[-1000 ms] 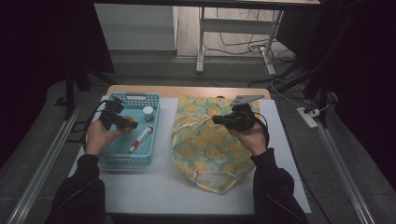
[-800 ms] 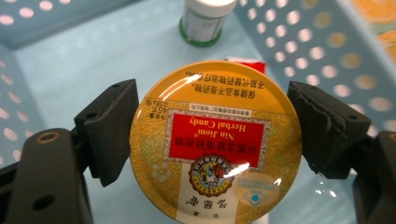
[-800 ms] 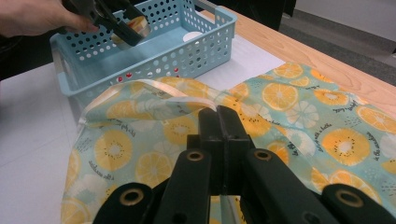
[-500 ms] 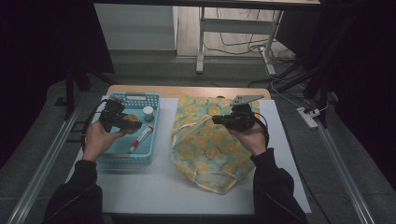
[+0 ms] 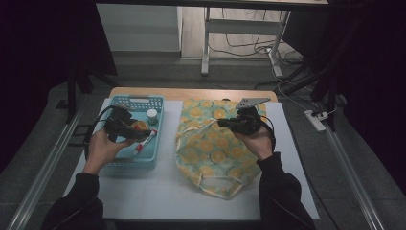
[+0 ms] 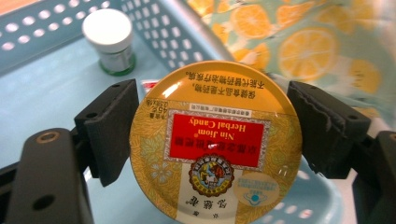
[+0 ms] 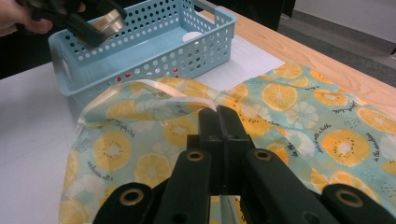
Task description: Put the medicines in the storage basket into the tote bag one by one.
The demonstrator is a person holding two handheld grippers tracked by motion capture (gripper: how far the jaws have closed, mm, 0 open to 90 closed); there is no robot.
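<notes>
The herbal candy tin, round and gold with a red label, sits clamped edge to edge between the pads of the left tool, whose jaws stand wide around it. Compared with a second ago, the tin has come up off the floor of the blue basket and now hangs above it, shifted a little toward the basket's side that faces the bag. That suggests the pick is done and the carry has begun.

Still inside the basket are a small white-capped bottle near its far wall and a red-and-white tube lying close under the tin.

Just beside the basket lies the lemon-print drawstring bag, spread on the white worktop. The right tool has its jaws fully closed on the bag's fabric at the mouth hem, on the basket's side, and has not moved. Judging from this, the bag is being held ready, and the tin probably goes into it next.
</notes>
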